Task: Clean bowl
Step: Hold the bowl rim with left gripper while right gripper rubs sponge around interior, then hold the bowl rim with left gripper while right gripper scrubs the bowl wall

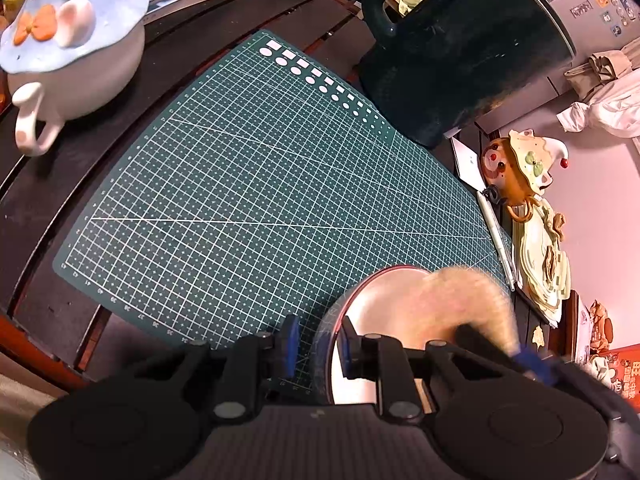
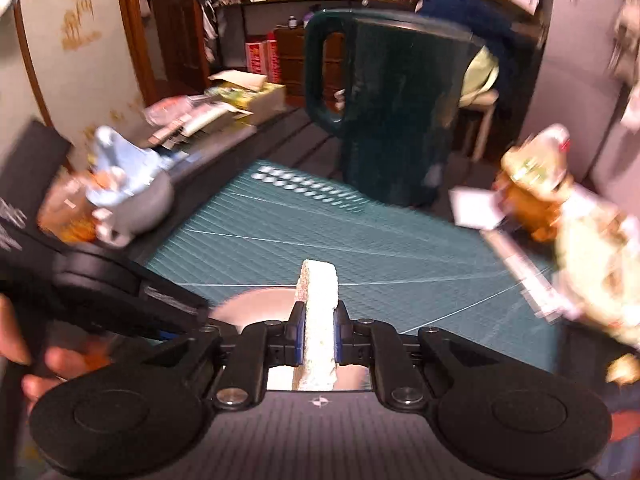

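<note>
A metal bowl [image 1: 384, 296] with a pale inside stands at the near right corner of the green cutting mat [image 1: 260, 184]. My left gripper [image 1: 320, 338] is shut on the bowl's near rim, one blue pad outside the wall and one inside. My right gripper [image 2: 319, 334] is shut on a pale yellow sponge [image 2: 318, 284], held upright above the bowl [image 2: 248, 306]. In the left wrist view the sponge [image 1: 460, 296] is a blur inside the bowl. The left gripper's black body [image 2: 120, 280] and a hand [image 2: 24, 360] show at the left of the right wrist view.
A tall dark green jug [image 1: 460, 52] stands at the mat's far right. A grey pot with a blue lid [image 1: 72, 60] sits at the far left. A brown ceramic figure [image 1: 516, 172], a pen [image 1: 496, 232] and stacked cream pieces line the right edge.
</note>
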Tool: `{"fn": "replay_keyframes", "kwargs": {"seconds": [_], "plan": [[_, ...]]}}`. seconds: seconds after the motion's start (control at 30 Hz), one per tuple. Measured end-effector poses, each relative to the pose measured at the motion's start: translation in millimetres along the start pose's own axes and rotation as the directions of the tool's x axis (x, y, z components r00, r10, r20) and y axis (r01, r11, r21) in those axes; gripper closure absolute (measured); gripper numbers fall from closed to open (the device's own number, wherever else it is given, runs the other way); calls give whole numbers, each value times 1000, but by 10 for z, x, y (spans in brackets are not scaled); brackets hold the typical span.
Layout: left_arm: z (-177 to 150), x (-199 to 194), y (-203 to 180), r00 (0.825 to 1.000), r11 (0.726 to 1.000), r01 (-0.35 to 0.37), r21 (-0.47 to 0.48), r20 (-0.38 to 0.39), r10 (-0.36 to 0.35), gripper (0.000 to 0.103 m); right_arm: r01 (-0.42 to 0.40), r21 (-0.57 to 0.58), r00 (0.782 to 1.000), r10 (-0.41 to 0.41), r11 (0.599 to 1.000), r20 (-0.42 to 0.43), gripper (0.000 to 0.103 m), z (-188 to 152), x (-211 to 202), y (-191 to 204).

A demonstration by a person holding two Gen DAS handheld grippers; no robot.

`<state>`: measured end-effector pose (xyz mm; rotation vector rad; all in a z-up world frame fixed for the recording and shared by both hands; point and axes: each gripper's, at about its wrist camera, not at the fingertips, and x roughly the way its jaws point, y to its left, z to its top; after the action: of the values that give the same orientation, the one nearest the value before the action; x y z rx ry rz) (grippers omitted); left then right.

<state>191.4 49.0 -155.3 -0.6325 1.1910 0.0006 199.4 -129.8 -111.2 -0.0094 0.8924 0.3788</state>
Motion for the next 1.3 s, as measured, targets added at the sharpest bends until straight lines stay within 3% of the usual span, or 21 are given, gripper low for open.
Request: {"fn": "replay_keyframes", "kwargs": {"seconds": [0.17,0.27,0.37,0.5,0.57,0.63,0.7,0.8,0.87,0.9,1.07,1.3], "plan": [[2,1,2,1000,1000,0,1,1,0,84,-88,83,993,94,993,-76,91,-86,277,-59],[1,6,2,1000,1000,0,3,-1,0,84,6,31,996,-3,1000,-91,91,-148,384,-9],[0,12,3,1000,1000,0,5,-4,0,84,139,-64,988,-142,988,-51,91,-154,350,85],[-3,20,4,1000,1000,0,9,-8,0,84,193,-98,981,-192,976,20,91,-58,102,113],[-14,20,-5,1000,1000,1,11,-14,-1,84,178,-69,983,-175,982,48,91,-7,-21,48],[-44,20,-41,1000,1000,0,22,-24,1,75,149,-18,987,-147,989,72,91,39,-139,-52],[-124,30,-114,999,999,-11,43,-34,13,73,131,11,988,-131,991,75,91,54,-167,-114],[-192,69,-179,999,998,-21,59,-39,24,74,124,27,990,-126,992,69,91,52,-151,-154],[-217,91,-191,998,996,-43,74,-32,45,81,118,28,991,-120,993,65,91,48,-132,-149],[-217,102,-182,998,995,-56,77,-28,59,91,112,32,991,-114,993,65,91,46,-121,-144],[-113,130,-65,999,999,-37,39,-21,38,94,85,51,994,-88,995,62,91,39,-140,-142],[29,96,-58,999,997,-1,78,46,-3,93,-35,66,999,35,997,11,91,-6,-18,-63]]}}
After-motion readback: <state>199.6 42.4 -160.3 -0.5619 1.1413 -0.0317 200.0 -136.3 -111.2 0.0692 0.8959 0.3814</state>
